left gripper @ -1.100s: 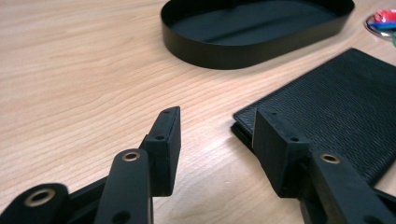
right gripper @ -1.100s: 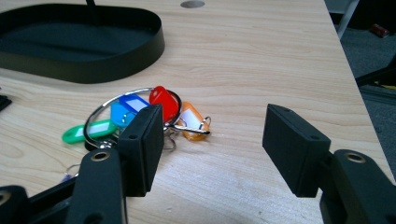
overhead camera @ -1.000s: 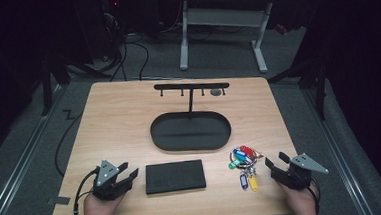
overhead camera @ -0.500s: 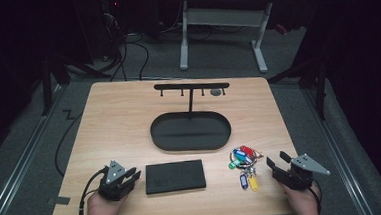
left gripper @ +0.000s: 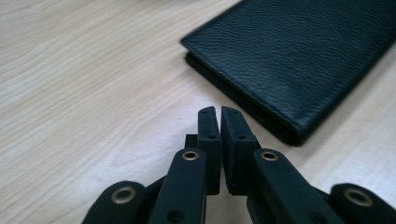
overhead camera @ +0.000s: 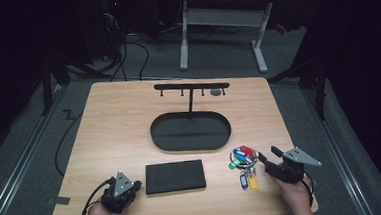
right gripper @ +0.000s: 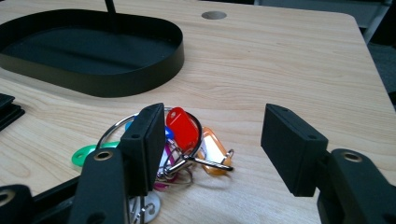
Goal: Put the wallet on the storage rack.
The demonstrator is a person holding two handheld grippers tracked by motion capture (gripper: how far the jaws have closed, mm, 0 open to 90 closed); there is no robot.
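Left claw nearer wallet, now closed

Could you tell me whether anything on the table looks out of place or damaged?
Nothing stands out. The wallet lies flat and closed, the key bunch sits in a loose heap beside the oval tray, and the tray looks empty and undamaged.

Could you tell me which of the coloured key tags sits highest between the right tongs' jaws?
The red tag: it stands atop the bunch, above the orange tag and green tag lying flat.

Dim room; grey floor; white-legged desk
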